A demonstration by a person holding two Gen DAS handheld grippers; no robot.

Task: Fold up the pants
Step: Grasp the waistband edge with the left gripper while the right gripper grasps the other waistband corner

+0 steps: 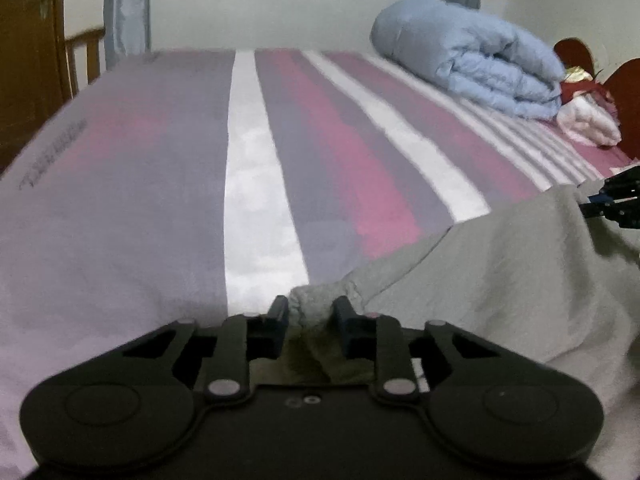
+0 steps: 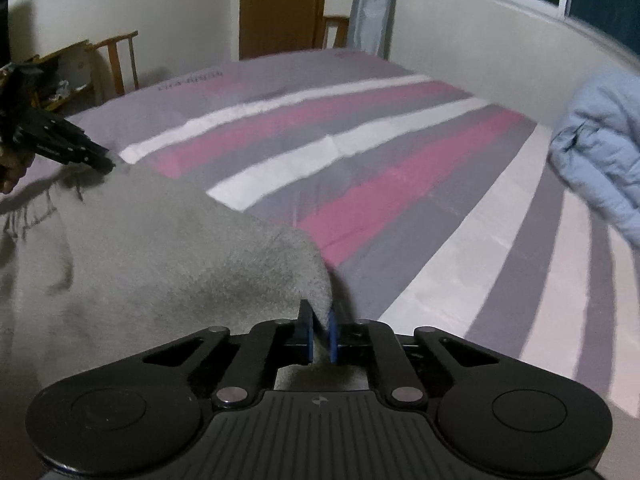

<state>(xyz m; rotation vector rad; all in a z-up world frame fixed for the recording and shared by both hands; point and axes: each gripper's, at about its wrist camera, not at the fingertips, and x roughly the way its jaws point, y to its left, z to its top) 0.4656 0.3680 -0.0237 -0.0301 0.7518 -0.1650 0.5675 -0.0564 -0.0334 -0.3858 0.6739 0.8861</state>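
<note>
A: Where are the pants [image 1: 500, 264] in the left wrist view?

B: Lower right of the frame, a grey heap on the striped bed [image 1: 152, 184]. The left gripper [image 1: 311, 312] sits bottom centre, and its 2 fingers [image 1: 279, 312] are pinched narrow on a bunched corner of the cloth. Behind that bunch the fabric drops into shadow, so its edges are hard to read.

A: And the right gripper [image 2: 320, 328]?

B: Bottom centre of its own view, fingers [image 2: 306, 328] nearly together, clamping a thin grey corner between the blue pads. The pants fill the lower left there and run off the left edge of the frame.

A: Can each gripper see the other?

B: Partly. The right gripper shows at the right edge of the left view, cut off and blurred. The left one appears at the upper left of the right view, a hand [image 2: 10, 168] behind it, mostly out of frame.

A: Anything else?

B: A folded blue quilt [image 1: 472, 68], upper right.
</note>
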